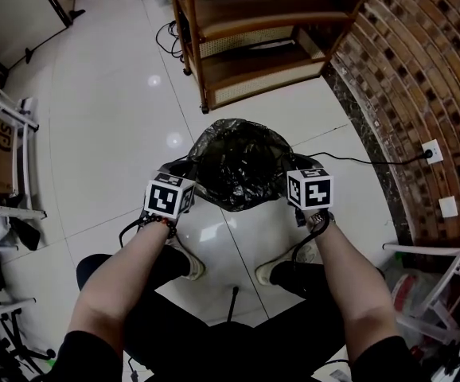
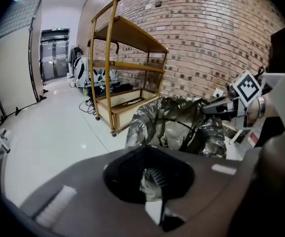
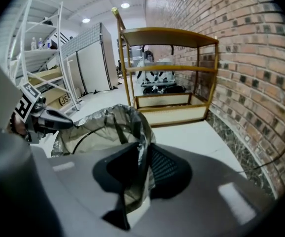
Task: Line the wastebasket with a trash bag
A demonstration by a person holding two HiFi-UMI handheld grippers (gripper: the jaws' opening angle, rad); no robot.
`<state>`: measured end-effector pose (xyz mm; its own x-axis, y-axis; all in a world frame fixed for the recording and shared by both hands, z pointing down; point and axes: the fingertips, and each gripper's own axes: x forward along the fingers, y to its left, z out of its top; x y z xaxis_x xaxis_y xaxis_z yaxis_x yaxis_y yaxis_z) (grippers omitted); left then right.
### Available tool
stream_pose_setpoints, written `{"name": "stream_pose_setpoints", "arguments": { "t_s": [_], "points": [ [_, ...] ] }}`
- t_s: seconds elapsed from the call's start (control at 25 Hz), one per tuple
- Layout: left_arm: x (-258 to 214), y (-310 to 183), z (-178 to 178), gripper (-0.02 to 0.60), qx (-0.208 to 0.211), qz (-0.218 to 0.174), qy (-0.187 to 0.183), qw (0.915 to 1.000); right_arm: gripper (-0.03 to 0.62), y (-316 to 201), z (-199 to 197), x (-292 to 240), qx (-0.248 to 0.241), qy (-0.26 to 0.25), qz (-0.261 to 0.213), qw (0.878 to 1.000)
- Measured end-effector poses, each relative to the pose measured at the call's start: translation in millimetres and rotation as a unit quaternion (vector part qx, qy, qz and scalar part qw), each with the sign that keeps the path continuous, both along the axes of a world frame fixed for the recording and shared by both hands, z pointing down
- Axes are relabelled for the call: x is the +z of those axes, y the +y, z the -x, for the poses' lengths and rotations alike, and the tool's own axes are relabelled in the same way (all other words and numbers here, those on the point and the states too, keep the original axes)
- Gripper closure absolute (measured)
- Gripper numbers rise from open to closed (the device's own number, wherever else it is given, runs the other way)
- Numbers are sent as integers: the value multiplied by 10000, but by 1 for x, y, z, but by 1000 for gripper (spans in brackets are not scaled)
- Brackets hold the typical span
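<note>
The left gripper (image 2: 152, 182) and the right gripper (image 3: 133, 180) each pinch an opposite edge of the crinkled black plastic trash bag (image 1: 238, 164), which sits mid-frame between them, equally near both, draped over the hidden wastebasket.

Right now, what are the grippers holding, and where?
The trash bag, by its rim: the left gripper pinches the left side, the right gripper the right side.

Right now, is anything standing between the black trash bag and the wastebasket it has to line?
Nothing visible does. The crinkled black plastic trash bag hangs open over the wastebasket, which it hides, with the left claw and right claw pinching opposite edges. The wooden shelf cart stands apart beyond it.
</note>
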<state>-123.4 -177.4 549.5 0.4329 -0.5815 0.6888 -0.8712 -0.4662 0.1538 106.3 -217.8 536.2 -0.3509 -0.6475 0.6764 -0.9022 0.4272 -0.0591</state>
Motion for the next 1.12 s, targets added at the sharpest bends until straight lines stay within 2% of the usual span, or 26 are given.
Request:
{"name": "stream_pose_setpoints", "arguments": {
  "t_s": [0.32, 0.48, 0.56, 0.76, 0.8, 0.92, 1.12],
  "points": [
    [-25, -13, 2, 581, 11, -700, -58, 9975, 531, -16, -3, -24, 53, 23, -719, 9974],
    [-29, -14, 4, 581, -9, -874, -118, 9961, 531, -17, -6, -31, 151, 25, -917, 9957],
    [-22, -14, 6, 581, -35, -745, -128, 9971, 531, -17, -7, -26, 154, 51, -850, 9962],
    [5, -11, 7, 580, -89, -16, -37, 10000, 530, -14, -6, 0, 117, -53, -263, 9996],
    [9, -10, 8, 578, -98, 88, -5, 9999, 507, -13, -6, 4, 122, -83, -174, 9997],
    [19, -12, 10, 577, -121, 210, 64, 9997, 492, -12, -6, 13, 130, -151, -2, 9998],
    [24, -15, 8, 492, -115, 277, 118, 9995, 398, -11, -2, 25, 41, -229, 227, 9995]
  ]
}}
